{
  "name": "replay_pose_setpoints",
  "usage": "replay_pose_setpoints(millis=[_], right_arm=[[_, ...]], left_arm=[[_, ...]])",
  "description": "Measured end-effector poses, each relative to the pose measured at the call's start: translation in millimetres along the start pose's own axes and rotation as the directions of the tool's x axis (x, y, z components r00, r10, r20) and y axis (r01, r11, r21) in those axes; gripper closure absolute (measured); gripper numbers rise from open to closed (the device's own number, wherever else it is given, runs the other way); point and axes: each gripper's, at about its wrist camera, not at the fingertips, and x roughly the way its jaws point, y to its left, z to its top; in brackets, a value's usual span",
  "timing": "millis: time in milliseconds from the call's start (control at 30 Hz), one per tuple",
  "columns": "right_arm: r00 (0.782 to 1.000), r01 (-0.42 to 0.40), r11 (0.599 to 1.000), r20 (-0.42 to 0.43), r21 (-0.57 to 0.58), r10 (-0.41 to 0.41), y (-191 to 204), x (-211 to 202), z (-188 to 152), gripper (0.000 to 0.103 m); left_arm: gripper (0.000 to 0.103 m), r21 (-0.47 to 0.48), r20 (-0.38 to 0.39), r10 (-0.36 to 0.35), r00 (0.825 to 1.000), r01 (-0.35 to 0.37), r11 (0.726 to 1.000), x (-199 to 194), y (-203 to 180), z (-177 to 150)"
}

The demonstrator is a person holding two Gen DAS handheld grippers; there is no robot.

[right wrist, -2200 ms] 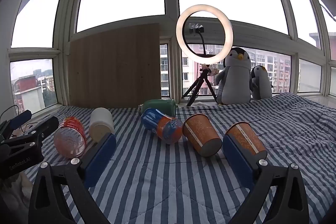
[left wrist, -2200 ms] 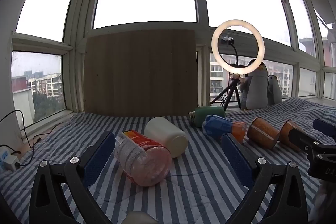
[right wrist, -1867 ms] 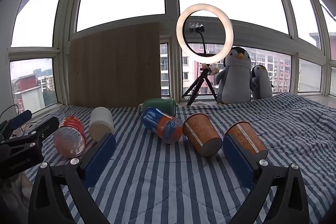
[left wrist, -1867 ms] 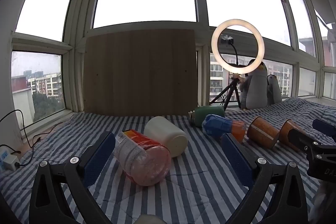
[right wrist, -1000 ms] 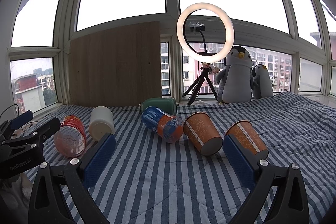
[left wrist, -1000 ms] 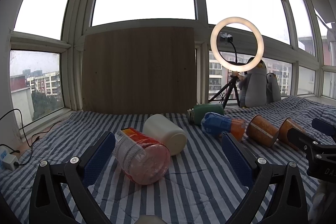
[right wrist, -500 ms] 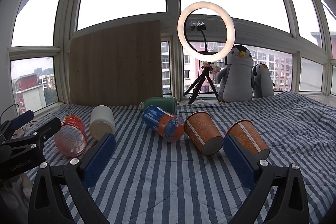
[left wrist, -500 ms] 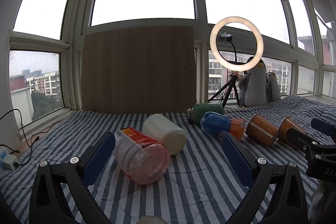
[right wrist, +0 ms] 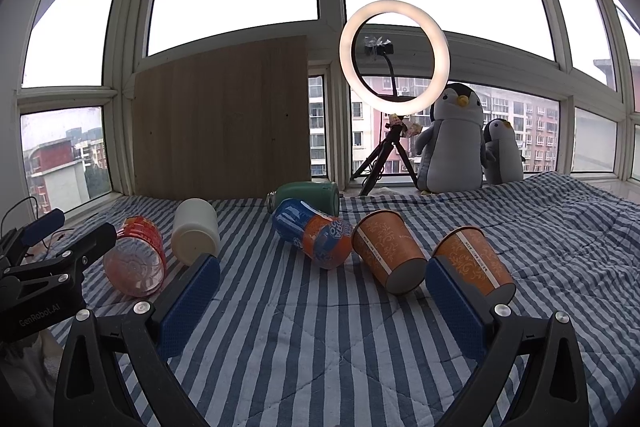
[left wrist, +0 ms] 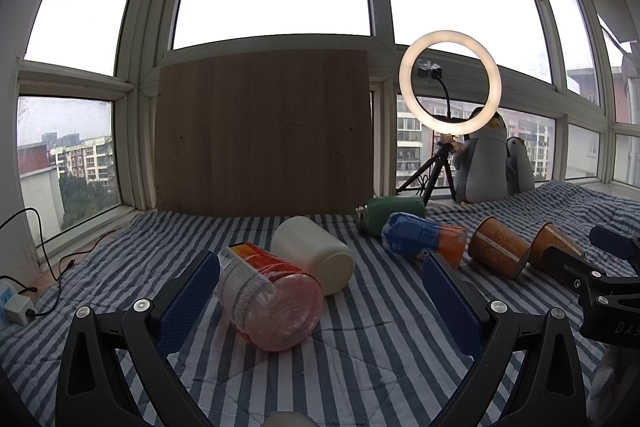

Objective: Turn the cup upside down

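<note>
— Both grippers, how are they?
— Left gripper [left wrist: 320, 301] gapes wide, empty; a clear red-labelled cup [left wrist: 269, 297] lies on its side between its pads. Right gripper [right wrist: 322, 301] is equally spread, holding nothing.
— Anything only one view shows?
— Right view shows the nearer orange paper cup [right wrist: 474, 267] touching its right pad; left view shows a power strip [left wrist: 14, 305] on the sill.

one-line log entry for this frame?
phase: pre-grasp | left tongs: open, empty | right tongs: open, empty | cups: six, all on sides | quilt
</note>
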Motion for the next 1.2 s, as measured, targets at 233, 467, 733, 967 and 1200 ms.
replay_pose_setpoints(millis=[233, 467, 733, 967, 1200], right_arm=[[1.000, -0.012, 1.000, -0.012, 0.012, 0.013, -1, 0, -1, 0.002], [0.999, -0.026, 0.999, -0.031, 0.030, 0.027, -5, 2, 1, 0.002], [0.997, -0.057, 0.998, -0.054, 0.039, 0.059, -6, 5, 3, 0.002], [0.978, -0.152, 0.988, -0.140, 0.028, 0.154, -1, 19, 6, 0.002], [0.945, -0.238, 0.964, -0.258, -0.117, 0.202, 6, 61, 51, 0.002]], left_arm=[[0.000, 0.002, -0.001, -0.002, 1.000, 0.002, 1.000, 0, -1, 0], [0.000, 0.003, -0.005, -0.004, 1.000, 0.004, 1.000, 0, -2, -2], [0.000, 0.006, -0.010, -0.009, 1.000, 0.009, 1.000, 1, -3, -1], [0.000, 0.003, -0.063, -0.043, 0.997, 0.043, 0.999, 7, 1, 3], [0.000, 0.041, -0.115, -0.079, 0.990, 0.084, 0.996, 15, 33, 29]])
